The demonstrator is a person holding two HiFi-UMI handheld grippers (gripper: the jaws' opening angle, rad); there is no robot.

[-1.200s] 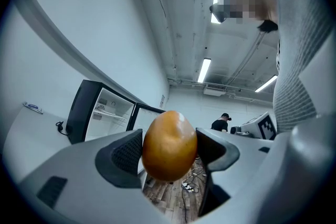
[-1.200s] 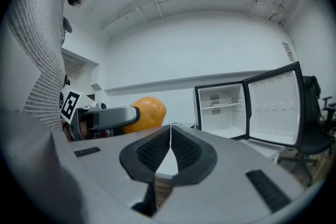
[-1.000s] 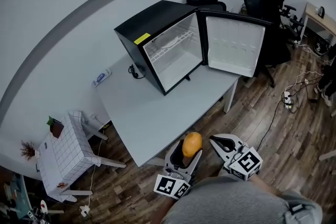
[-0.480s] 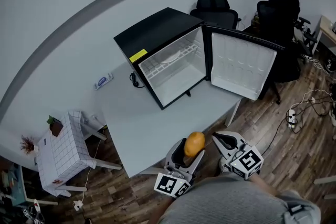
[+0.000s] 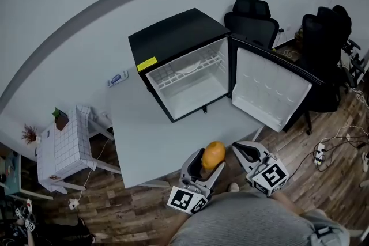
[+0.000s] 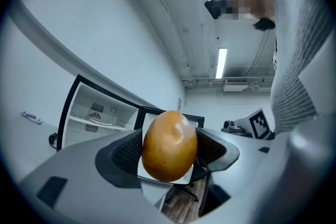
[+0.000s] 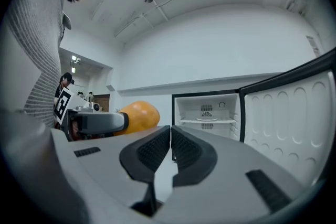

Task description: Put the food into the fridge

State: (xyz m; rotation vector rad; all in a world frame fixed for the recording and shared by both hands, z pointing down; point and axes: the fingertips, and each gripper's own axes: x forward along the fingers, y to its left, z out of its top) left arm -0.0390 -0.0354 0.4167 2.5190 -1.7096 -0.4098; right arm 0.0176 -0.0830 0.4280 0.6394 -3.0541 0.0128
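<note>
My left gripper point(image 5: 210, 162) is shut on an orange, egg-shaped fruit point(image 5: 213, 155) just off the near edge of the grey table point(image 5: 167, 135). The fruit point(image 6: 169, 145) fills the gap between both pads in the left gripper view. The black mini fridge point(image 5: 179, 60) stands on the table's far side, door point(image 5: 271, 91) swung wide to the right, white interior with a wire shelf point(image 5: 190, 69). My right gripper point(image 5: 242, 152) sits just right of the left one, jaws shut with nothing between them point(image 7: 171, 150). The right gripper view shows the fruit point(image 7: 137, 117) at left and the fridge point(image 7: 206, 114) ahead.
Black office chairs point(image 5: 253, 20) stand behind the fridge door. A small white checked table point(image 5: 60, 147) is at the left. A power strip point(image 5: 117, 78) lies on the table near the wall, with the fridge's cord. Cables and a socket strip point(image 5: 320, 152) lie on the wood floor at right.
The head view has shifted, so the fridge and table now sit more centred and closer. Both grippers keep their places at the bottom, the fruit still held in the left.
</note>
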